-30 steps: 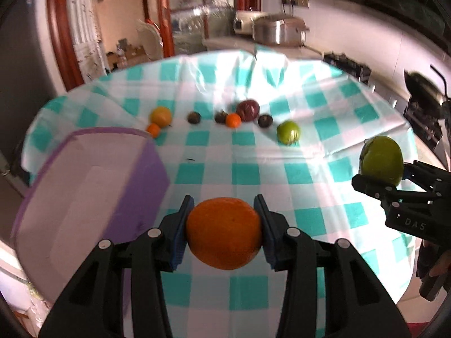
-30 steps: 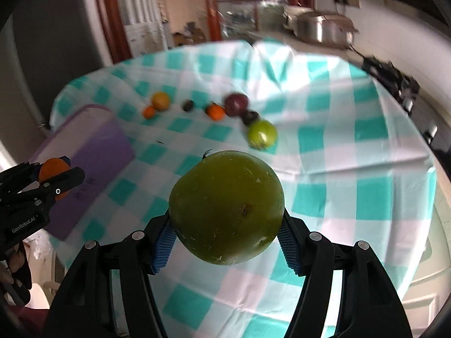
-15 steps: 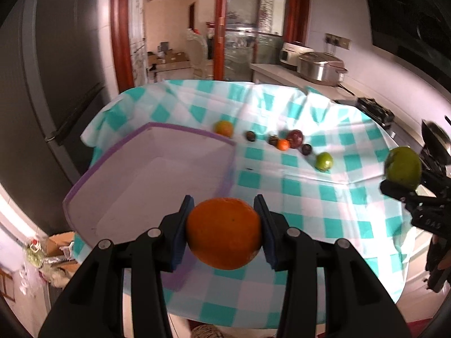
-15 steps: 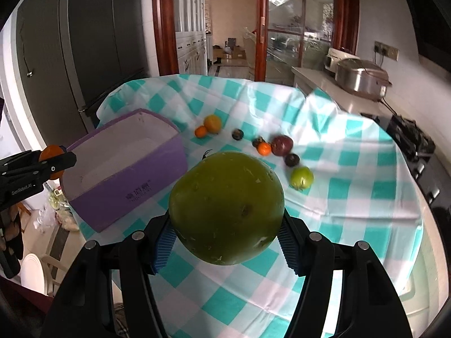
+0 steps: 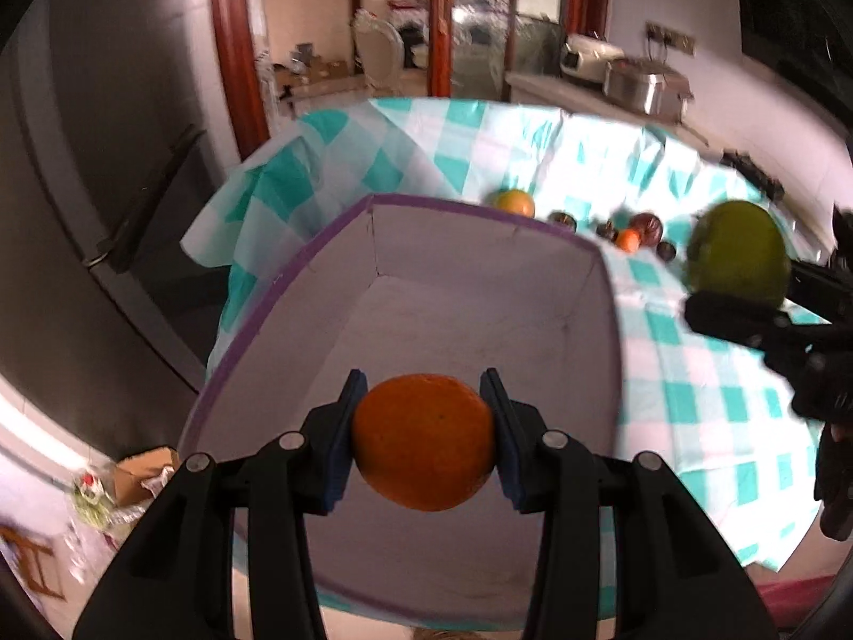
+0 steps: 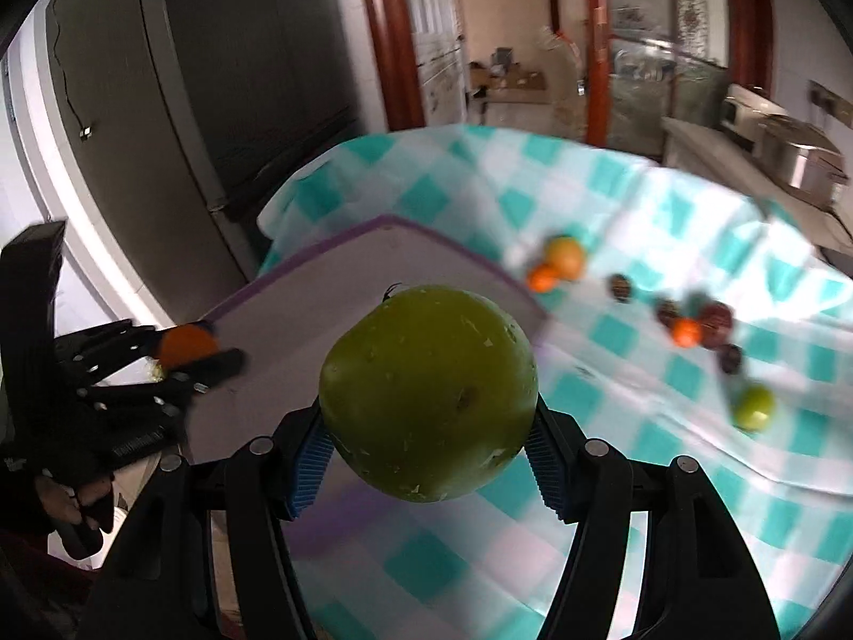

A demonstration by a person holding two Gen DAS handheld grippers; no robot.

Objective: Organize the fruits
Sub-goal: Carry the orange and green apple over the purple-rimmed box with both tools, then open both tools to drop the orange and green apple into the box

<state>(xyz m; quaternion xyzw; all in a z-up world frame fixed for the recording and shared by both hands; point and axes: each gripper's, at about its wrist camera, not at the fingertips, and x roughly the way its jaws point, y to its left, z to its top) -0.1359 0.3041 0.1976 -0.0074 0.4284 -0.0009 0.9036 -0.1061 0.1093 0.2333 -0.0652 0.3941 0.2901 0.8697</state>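
Note:
My left gripper (image 5: 424, 440) is shut on an orange (image 5: 424, 442) and hangs over the open purple box (image 5: 480, 288), whose pale inside holds no fruit that I can see. My right gripper (image 6: 429, 445) is shut on a large green fruit (image 6: 426, 394), near the box's right rim (image 6: 480, 261). In the left wrist view the green fruit (image 5: 738, 253) hangs right of the box in the right gripper (image 5: 741, 288). In the right wrist view the orange (image 6: 186, 344) shows at the left in the left gripper (image 6: 189, 354).
The box sits at the left end of a table under a teal-and-white checked cloth (image 6: 613, 330). Several small fruits lie in a row on it: a yellow-orange one (image 6: 565, 258), a small orange one (image 6: 685, 332), dark ones (image 6: 714, 320) and a green one (image 6: 753, 406). A dark cabinet (image 5: 106, 186) stands left.
Both grippers have swung left with their fruit still held. The left one now hangs over the box's inside; the right one has come up beside the box's right rim.

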